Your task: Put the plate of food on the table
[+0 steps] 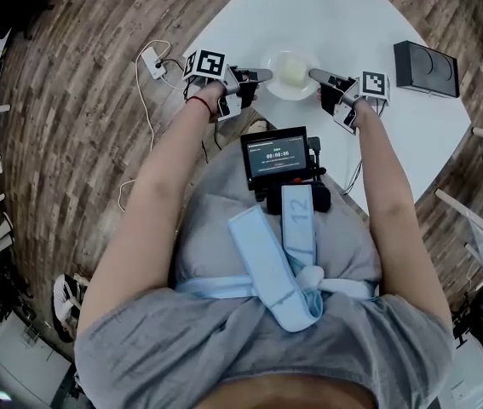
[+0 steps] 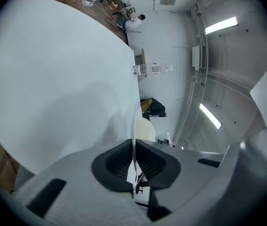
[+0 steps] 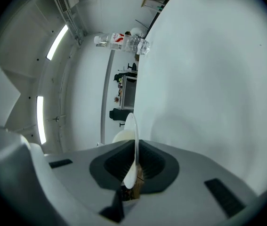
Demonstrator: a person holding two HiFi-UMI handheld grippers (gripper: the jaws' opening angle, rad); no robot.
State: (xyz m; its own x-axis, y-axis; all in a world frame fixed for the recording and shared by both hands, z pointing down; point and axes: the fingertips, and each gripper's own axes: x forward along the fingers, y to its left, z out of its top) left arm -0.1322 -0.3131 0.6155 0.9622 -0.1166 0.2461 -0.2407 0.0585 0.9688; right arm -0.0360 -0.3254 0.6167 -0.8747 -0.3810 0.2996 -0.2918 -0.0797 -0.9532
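Observation:
A small white plate [image 1: 290,75] with a pale lump of food [image 1: 293,71] hangs over the near part of the round white table [image 1: 343,15]. My left gripper [image 1: 267,75] is shut on the plate's left rim [image 2: 133,131]. My right gripper [image 1: 313,74] is shut on the right rim [image 3: 133,140]. In both gripper views the plate shows edge-on between the dark pads, with the pale food [image 2: 145,130] bulging on one side, and the pale food [image 3: 123,136] shows beside the rim in the right gripper view as well.
A black box [image 1: 425,68] lies on the table at the right. A power strip with white cables [image 1: 153,61] lies on the wooden floor at the left. A clear bottle [image 3: 121,41] stands on the table's far side. A screen device [image 1: 275,156] hangs at the person's chest.

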